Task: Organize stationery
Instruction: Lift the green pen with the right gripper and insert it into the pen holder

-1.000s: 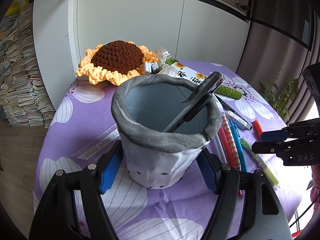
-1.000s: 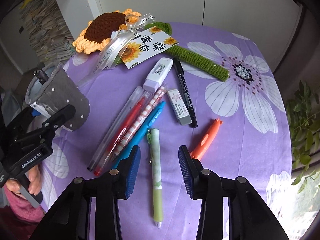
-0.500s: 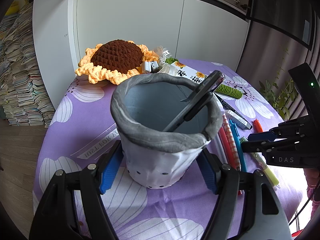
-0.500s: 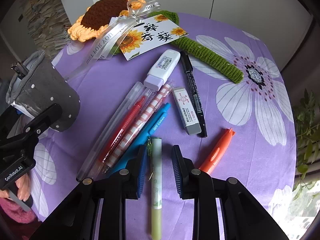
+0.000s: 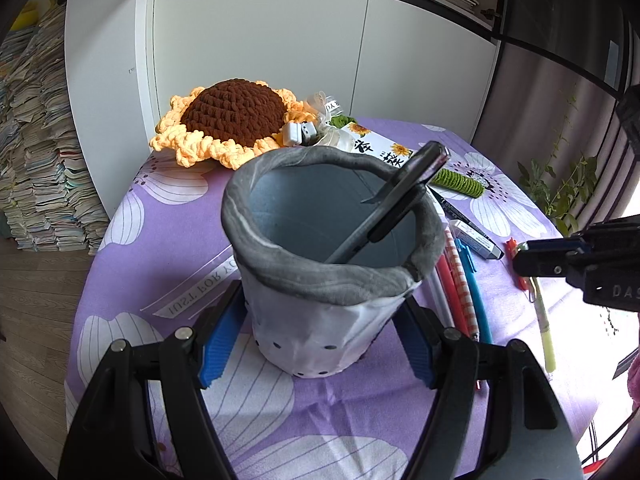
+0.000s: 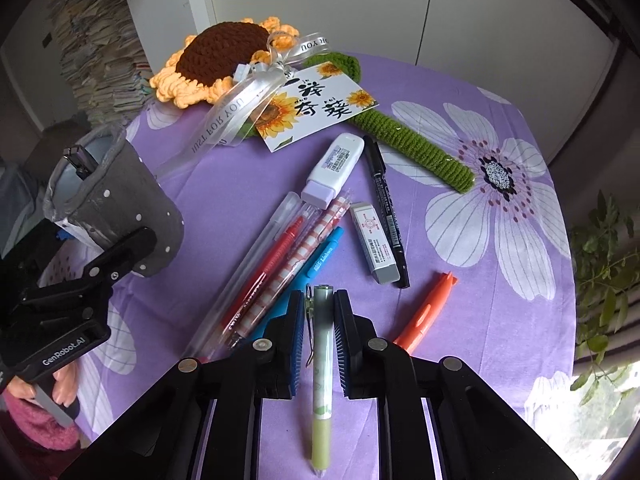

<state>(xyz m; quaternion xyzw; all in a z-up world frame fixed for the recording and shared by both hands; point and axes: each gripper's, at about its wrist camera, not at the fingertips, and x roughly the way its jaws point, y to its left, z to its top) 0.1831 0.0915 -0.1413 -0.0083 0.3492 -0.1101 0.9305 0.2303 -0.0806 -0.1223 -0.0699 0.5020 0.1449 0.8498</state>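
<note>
Left gripper (image 5: 320, 336) pinches the grey cup (image 5: 332, 256) at its base, a black pen (image 5: 396, 204) leaning inside. Right of the cup, right gripper (image 6: 319, 312) is closing on the green pen (image 6: 322, 364), pads seemingly touching its barrel, w/ the blue pen (image 6: 324, 256), eraser (image 6: 374, 248) & orange pen (image 6: 424, 312) near it.

A lived-in home room: beyond the tongs, a table under a purple flower-print cloth (image 6: 500, 128) carries a crocheted brown-and-yellow sunflower (image 5: 232, 120), backed by plain white cupboard doors (image 5: 256, 52); tall stacks of books (image 5: 36, 152) stand left, a leafy green houseplant (image 6: 604, 248) right.
</note>
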